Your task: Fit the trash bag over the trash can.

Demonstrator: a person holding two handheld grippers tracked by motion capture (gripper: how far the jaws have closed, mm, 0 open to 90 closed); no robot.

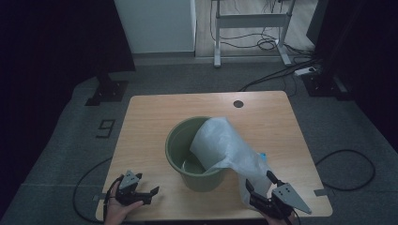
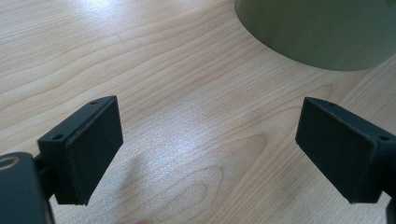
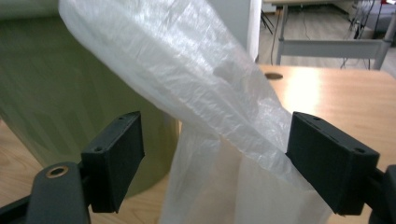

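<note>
Since the plastic bag (image 1: 225, 147) draped over the bucket (image 1: 180, 140) looks thin, limp and slippery, the right claw (image 1: 262, 187), jaws wide, should pinch its hanging edge beside the bucket; the left claw (image 1: 141, 185) gapes empty.

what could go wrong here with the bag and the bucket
The white plastic bag hangs half in the green bucket, half over its rim; a pull by the right gripper, open around its hanging part, might drag it out or tip the bucket. The left gripper is open over bare table, not steadying the bucket.
</note>
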